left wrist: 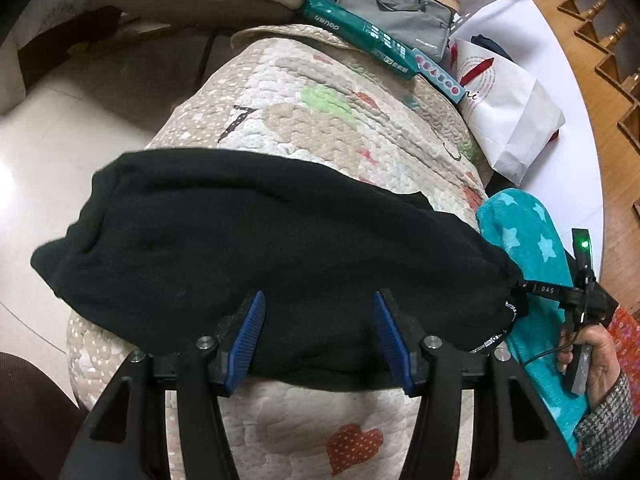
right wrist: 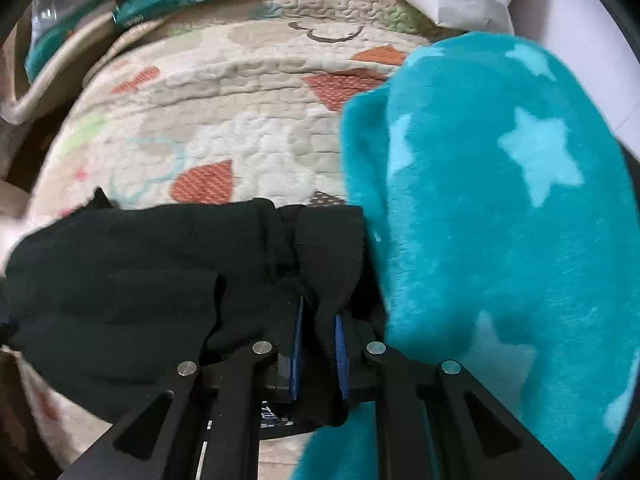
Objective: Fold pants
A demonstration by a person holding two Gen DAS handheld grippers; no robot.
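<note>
Black pants (left wrist: 256,240) lie folded across a quilted patterned mat (left wrist: 320,120). My left gripper (left wrist: 320,304) is open, its blue pads over the near edge of the pants, holding nothing. My right gripper (right wrist: 319,320) is shut on the waistband end of the black pants (right wrist: 140,272); it also shows at the right of the left wrist view (left wrist: 560,292), pinching the pants' right end.
A teal star-patterned fleece (right wrist: 500,200) lies right of the pants, touching them. A white paper bag (left wrist: 508,112), a teal package (left wrist: 360,36) and a grey laptop bag (left wrist: 400,12) sit at the mat's far end. Floor lies to the left.
</note>
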